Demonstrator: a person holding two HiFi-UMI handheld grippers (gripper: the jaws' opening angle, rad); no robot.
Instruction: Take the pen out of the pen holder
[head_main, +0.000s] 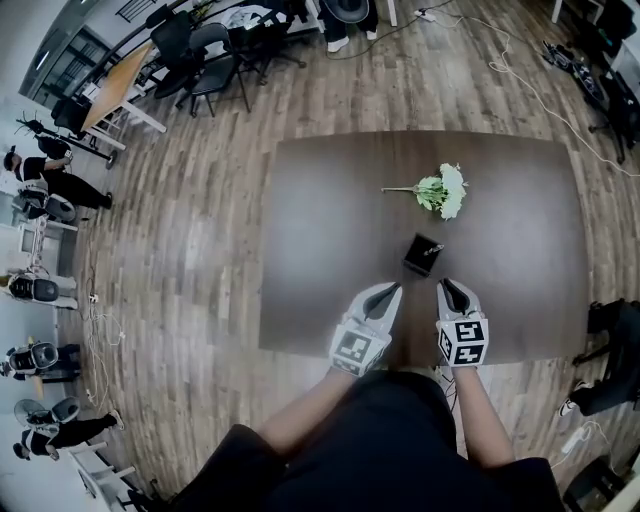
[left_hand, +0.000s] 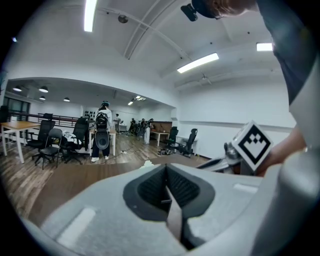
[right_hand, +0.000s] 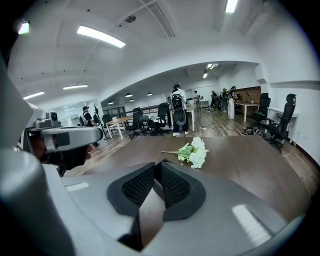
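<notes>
The wooden floor lies all around, and on it stands a dark brown table, which reaches ahead of both grippers. The left gripper and the right gripper are side by side over the near edge of the table and point forward. The jaws of the left gripper are together and hold nothing. The jaws of the right gripper are only a thin slit apart and there is nothing between them. Farther ahead of the right gripper, well apart from it, a bunch of white and green flowers lies flat. The black pen holder stands just ahead of the two grippers, between their lines, touching neither. The pen is inside this holder.
</notes>
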